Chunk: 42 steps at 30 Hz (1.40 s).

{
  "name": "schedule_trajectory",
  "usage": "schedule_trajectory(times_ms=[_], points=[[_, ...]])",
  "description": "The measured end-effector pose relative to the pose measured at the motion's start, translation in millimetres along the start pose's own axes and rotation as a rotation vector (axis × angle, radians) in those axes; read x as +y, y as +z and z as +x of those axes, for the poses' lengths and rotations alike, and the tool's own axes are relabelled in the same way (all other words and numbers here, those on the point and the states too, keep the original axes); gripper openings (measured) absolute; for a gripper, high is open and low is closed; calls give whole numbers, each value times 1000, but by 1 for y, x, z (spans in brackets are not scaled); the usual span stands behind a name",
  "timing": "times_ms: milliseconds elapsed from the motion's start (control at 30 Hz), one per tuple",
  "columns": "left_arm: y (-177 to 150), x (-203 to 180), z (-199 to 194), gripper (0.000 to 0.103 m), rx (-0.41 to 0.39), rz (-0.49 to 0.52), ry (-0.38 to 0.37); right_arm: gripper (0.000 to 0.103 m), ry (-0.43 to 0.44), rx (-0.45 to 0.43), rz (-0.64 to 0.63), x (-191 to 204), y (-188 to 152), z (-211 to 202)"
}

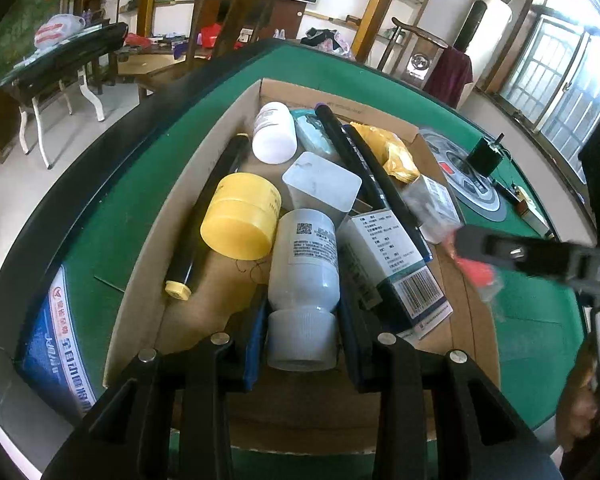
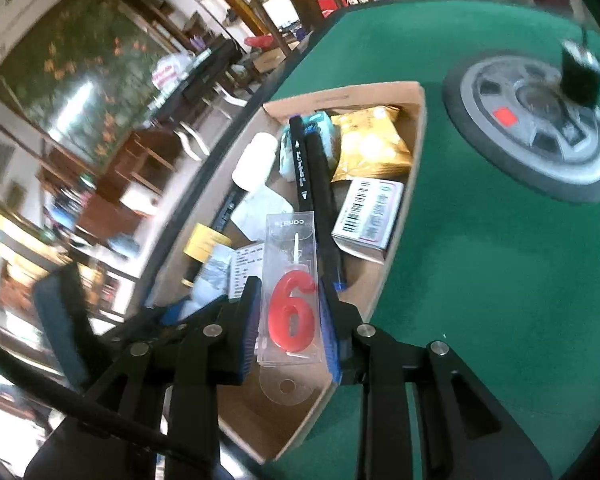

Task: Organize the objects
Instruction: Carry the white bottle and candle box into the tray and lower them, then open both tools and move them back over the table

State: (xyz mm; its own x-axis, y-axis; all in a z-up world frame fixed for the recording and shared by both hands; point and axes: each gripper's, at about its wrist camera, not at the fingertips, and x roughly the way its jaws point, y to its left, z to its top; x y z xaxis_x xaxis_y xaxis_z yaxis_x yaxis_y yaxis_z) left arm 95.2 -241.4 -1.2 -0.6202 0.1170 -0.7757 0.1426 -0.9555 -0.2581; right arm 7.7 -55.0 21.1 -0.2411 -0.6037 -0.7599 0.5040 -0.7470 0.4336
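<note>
Cardboard box (image 1: 140,308) sat on green felt table (image 1: 112,216), crowded with items — yellow jar (image 1: 240,216), black marker pens (image 1: 356,160), yellow snack packet (image 2: 370,146). Left gripper (image 1: 302,344) clamped on white pill bottle (image 1: 304,276) by cap end, bottle inside box. Right gripper (image 2: 290,316) closed on clear-packed red "6" candle (image 2: 290,308) — held above box's near corner.

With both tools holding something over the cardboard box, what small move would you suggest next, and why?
Probably open the left tool and let the white bottle settle: it is clamped by its cap and already lies low in the cardboard box beside the yellow jar. The right tool holds the packaged red "6" candle above the box's near end, so it can follow.
</note>
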Motion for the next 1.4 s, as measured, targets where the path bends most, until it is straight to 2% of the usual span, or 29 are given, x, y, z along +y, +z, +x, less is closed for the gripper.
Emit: schedule_trajectory(times_ms=[100,167,333,467,633,700,800,1000,1200,1400], points=[[0,5,-5,29,-13,-22,-32,25,-115,-6,-86,16,-2,10],[0,8,-9,29,-21,-34,-51,25,-159,1,-122,22,-3,18],[5,16,-23,30,-65,-73,-98,26,-175,13,-124,29,-1,21],[6,21,-30,44,-92,-103,-112,26,-178,28,-105,28,-4,18],[5,25,-33,52,-95,-121,-122,27,-209,38,-95,26,-8,12],[5,22,-34,52,-95,-112,-116,32,-199,29,-80,22,-10,6],[6,14,-38,52,-100,-83,-95,45,-186,1,-72,19,-13,-5],[9,-19,-45,52,-112,6,-14,51,-210,-65,-64,10,-16,-29],[11,-73,-48,52,-118,147,54,52,-234,-110,7,-23,-20,-53],[8,-126,-47,52,-115,269,84,52,-261,-165,49,-51,-27,-84]])
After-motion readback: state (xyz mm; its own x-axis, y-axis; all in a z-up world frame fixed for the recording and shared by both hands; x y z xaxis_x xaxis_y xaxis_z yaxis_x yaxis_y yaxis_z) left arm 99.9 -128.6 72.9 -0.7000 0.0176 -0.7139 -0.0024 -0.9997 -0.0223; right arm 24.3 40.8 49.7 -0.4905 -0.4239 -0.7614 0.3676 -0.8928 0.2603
